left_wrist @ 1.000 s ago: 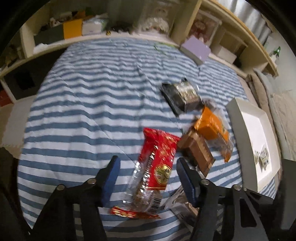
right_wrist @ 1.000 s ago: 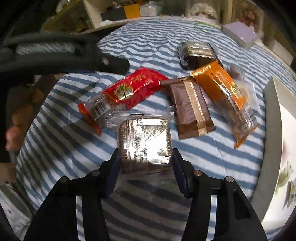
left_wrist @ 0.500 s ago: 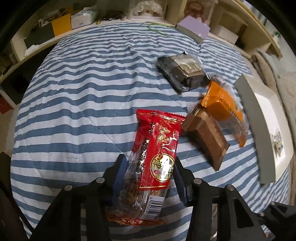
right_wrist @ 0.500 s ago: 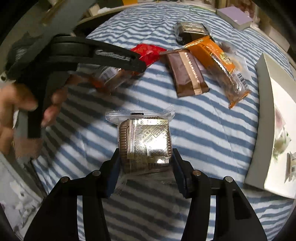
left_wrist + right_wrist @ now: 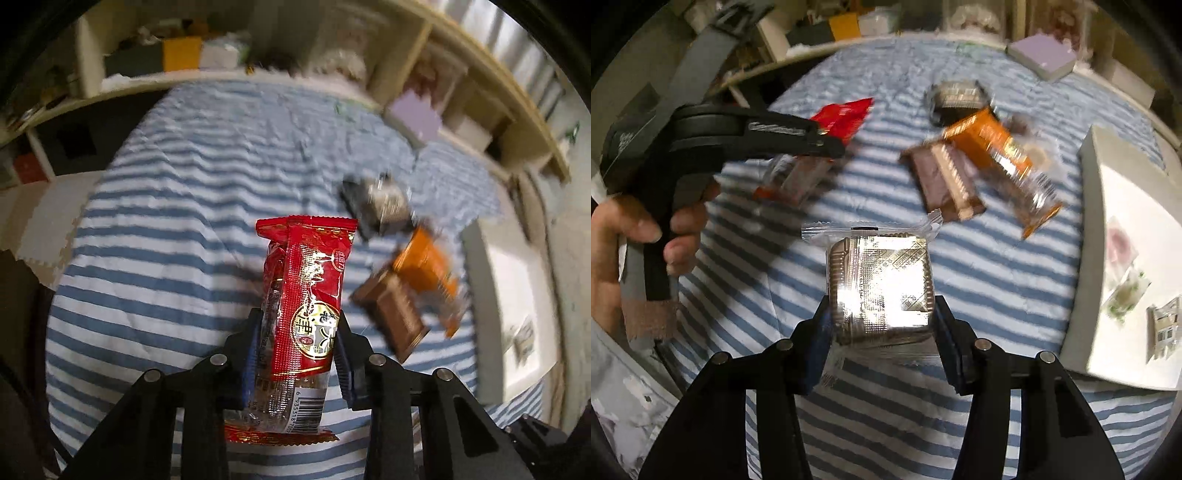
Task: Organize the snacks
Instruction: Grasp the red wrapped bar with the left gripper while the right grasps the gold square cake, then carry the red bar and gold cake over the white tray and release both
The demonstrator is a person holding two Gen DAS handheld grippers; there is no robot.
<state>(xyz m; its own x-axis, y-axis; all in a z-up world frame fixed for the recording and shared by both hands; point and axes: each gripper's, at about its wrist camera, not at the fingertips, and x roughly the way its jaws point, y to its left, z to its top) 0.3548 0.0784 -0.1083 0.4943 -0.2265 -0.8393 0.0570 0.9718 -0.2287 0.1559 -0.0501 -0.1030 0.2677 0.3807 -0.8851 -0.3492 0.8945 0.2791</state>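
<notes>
My left gripper (image 5: 295, 343) is shut on a red snack pack (image 5: 306, 280) and holds it above the striped bed; it also shows in the right wrist view (image 5: 846, 114) beside the left tool (image 5: 753, 136). My right gripper (image 5: 882, 325) is shut on a gold foil snack pack (image 5: 879, 284), lifted over the bed. A brown pack (image 5: 945, 181), an orange pack (image 5: 1001, 158) and a black pack (image 5: 956, 99) lie on the bed. They also show in the left wrist view: brown (image 5: 395, 314), orange (image 5: 424, 266), black (image 5: 380, 206).
A white box lid (image 5: 1100, 206) with small wrapped snacks lies at the right edge of the bed; it also shows in the left wrist view (image 5: 480, 280). Shelves (image 5: 221, 55) with clutter run behind the bed. A purple box (image 5: 1041, 55) sits at the far edge.
My left gripper closed on the red pack and lifted it off the bed. My right gripper stayed shut on the gold pack and rose with it.
</notes>
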